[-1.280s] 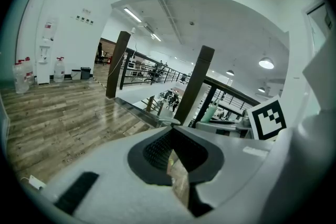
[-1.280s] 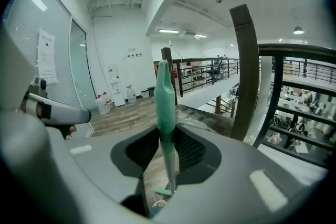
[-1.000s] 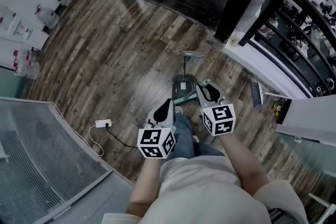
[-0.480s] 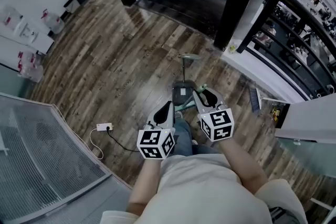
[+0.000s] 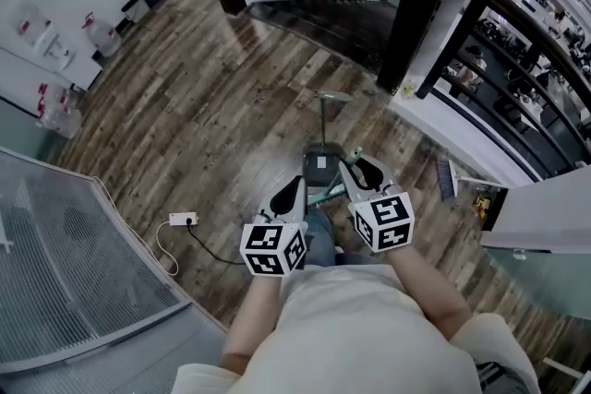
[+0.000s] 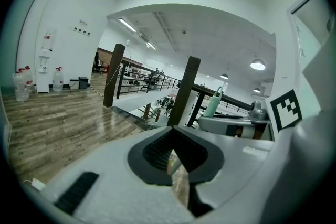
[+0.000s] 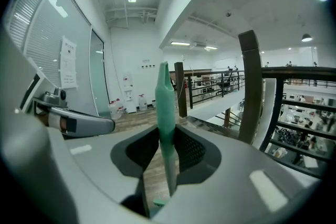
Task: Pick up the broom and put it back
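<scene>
Your right gripper (image 7: 167,152) has its fingers partway closed, clamped on the broom (image 7: 165,105). You can see a slim mint-green handle with a tapered tip, standing upright between the pads in front of you. Its head is hidden.

Your left gripper (image 6: 176,157) has its fingers drawn together on nothing.

Just ahead, a grey dustpan (image 5: 320,165) stands on the wooden floor (image 5: 212,106) near its right edge, by the white ledge (image 5: 434,120) and black railing (image 5: 503,9). The planks lie open to the left and ahead, and a glass partition (image 5: 74,272) bounds the near-left edge.

In all there are one broom, one dustpan, two grippers and one white power strip (image 5: 182,219).
</scene>
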### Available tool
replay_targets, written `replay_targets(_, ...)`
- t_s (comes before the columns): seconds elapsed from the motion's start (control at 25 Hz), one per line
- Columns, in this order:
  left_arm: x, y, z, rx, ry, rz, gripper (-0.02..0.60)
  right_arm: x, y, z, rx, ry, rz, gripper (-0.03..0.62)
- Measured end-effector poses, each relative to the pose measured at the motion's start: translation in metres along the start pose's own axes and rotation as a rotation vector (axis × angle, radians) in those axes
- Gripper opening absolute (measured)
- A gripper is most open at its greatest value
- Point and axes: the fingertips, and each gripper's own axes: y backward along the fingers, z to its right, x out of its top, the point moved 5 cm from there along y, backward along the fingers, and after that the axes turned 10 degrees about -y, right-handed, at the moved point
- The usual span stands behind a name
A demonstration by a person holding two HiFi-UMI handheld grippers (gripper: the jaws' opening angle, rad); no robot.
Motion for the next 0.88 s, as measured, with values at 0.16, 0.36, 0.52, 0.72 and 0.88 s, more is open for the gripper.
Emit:
replay_targets(0.16, -0.002, 0.01, 0.008, 0.001, -0.004, 0.005, 0.003, 0.0, 0.015, -0.006, 0.013, 0.014, 0.005, 0.103)
replay_targets(0.36, -0.009, 0.018, 0.019, -0.005, 0.001, 0.001, 0.003, -0.004, 0.031, -0.009, 0.022, 0.016, 0.007, 0.103)
replay_targets(0.52, -0.012, 0.022, 0.027, -0.01, -0.002, 0.003, 0.002, -0.009, 0.041, -0.009, 0.031, 0.014, 0.004, 0.103)
replay_targets(0.72, -0.01, 0.024, 0.032, -0.015, -0.01, 0.007, 0.002, -0.011, 0.047, -0.012, 0.043, 0.016, 0.0, 0.103)
replay_targets(0.88, -0.01, 0.025, 0.032, -0.006, -0.014, 0.016, 0.002, -0.01, 0.047, -0.014, 0.048, 0.02, 0.001, 0.103)
